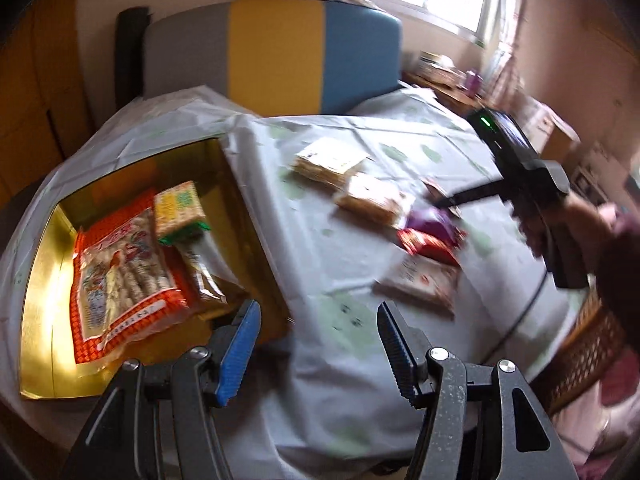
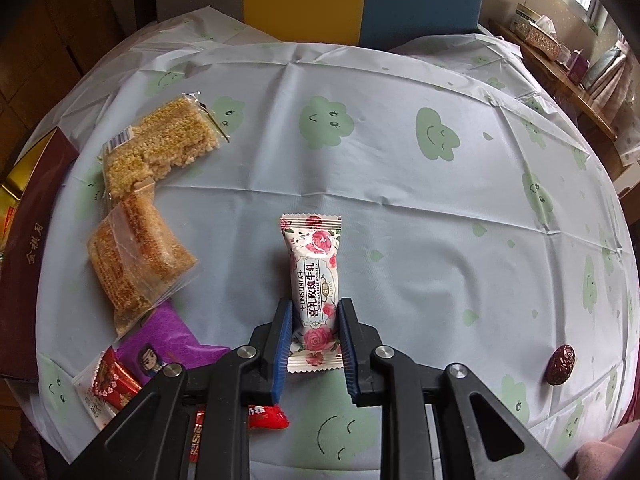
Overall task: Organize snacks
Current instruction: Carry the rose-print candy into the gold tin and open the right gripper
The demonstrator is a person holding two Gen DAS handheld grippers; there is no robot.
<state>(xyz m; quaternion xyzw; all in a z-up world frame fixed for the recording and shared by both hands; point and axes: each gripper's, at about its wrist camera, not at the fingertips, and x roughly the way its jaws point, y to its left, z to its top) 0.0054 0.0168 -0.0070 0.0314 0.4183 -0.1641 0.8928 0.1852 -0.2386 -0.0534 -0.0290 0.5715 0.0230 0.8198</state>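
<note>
Open left tongs (image 1: 316, 316), snacks (image 1: 132, 264) in gold box (image 1: 44, 312)

1. A thin, creased plastic sheet (image 2: 400, 200) with a soft sheen covered the counter.
2. The rose nougat wrapper (image 2: 314, 276) was glossy printed film with crimped ends.
3. Two clear plastic bags (image 2: 140, 256) showed rough, grainy puffed-rice bars.
4. The box (image 1: 44, 304) had a mirror-bright gold lining.
5. The right tongs (image 2: 314, 344) had matt black plastic arms, ribbed blue pads and shiny metal rivets.
6. The date (image 2: 561, 364) looked wrinkled and dull.
</note>
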